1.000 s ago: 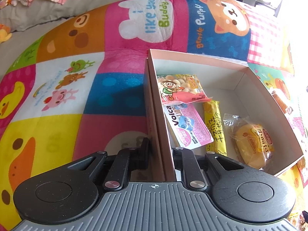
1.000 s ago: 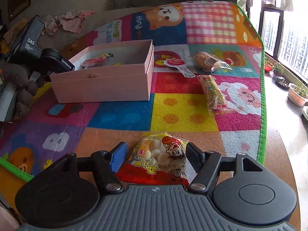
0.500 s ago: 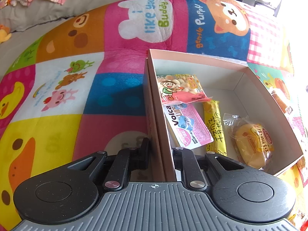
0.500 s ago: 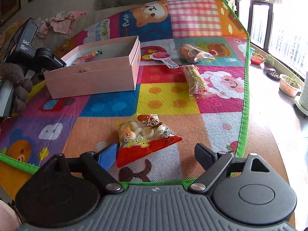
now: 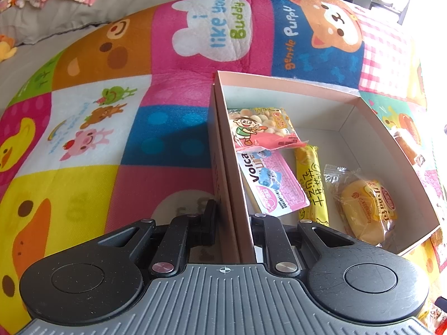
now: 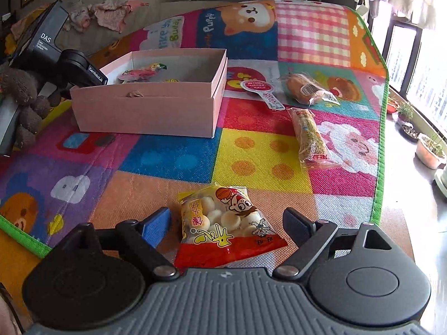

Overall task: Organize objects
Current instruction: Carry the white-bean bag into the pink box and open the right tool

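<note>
Straddling a biscuit packet (image 6: 227,226) near the play mat's (image 6: 173,156) front edge, the right tool (image 6: 226,222) gapes, empty; closing off-centre could squirt the slippery bag away. The left tool (image 5: 232,217) pinches the pink box's (image 5: 363,103) wall.

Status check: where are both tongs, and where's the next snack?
Left tongs shut on pink box wall. Right tongs open, straddling biscuit bag on mat, pads clear. Nothing blocking path to box.

"Volca" on pink packet (image 5: 272,185)
</note>
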### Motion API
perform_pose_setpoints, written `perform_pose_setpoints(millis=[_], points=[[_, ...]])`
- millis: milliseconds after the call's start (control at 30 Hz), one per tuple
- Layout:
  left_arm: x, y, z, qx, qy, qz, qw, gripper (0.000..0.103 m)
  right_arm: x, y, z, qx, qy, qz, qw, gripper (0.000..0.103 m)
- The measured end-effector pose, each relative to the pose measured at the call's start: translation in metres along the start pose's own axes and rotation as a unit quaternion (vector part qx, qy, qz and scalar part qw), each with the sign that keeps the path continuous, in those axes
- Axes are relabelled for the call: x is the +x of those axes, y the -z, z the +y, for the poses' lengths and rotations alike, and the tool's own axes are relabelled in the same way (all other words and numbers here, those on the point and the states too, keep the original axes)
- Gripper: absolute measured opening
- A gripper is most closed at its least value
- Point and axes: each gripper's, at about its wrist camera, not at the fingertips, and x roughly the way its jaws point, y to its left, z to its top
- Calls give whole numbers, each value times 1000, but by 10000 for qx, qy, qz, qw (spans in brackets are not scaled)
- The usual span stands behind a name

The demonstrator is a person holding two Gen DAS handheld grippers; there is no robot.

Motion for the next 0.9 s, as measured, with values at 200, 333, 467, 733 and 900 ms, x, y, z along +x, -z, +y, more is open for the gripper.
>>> perform_pose_setpoints(millis=[200, 333, 467, 733, 900], points=[[0, 0, 0, -11, 12, -3, 10000, 17, 5, -7, -2, 63, -223, 143, 9996, 82], [0, 0, 0, -14, 4, 1, 10000, 17, -1, -8, 3, -22, -267, 206, 9994, 58], [0, -1, 2, -76, 32, 34, 10000, 17, -13, -9, 9, -67, -534, 392, 9978, 57], [0, 2, 4, -111, 79, -51, 9999, 18, -46, -67, 20, -218, -1007, 188, 9945, 57], [-1, 5, 3, -103, 70, -140, 9998, 18, -24, -152, 27, -339, -1061, -174, 9936, 57]])
